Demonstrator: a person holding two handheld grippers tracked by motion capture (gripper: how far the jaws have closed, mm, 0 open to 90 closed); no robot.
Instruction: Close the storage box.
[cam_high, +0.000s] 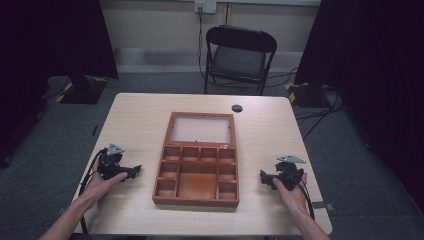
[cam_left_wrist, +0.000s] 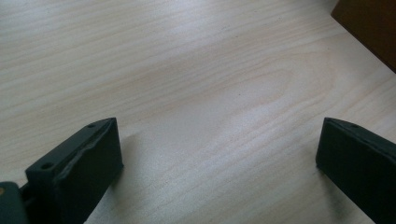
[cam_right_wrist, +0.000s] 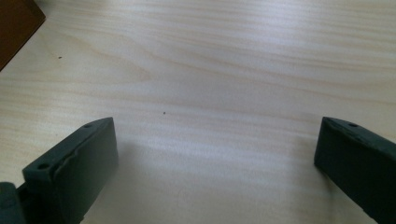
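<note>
Flanking wooden box, left gripper and right gripper wide open, empty; box likely rigid, heavyish, glass-lidded—grip side walls.

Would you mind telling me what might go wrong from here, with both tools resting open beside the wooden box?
1. The wooden box lies open with its glazed lid flat on the table; a tool pressing on the pane might crack it.
2. The left tool and right tool flank the box, so a push from one side alone might slide it.
</note>
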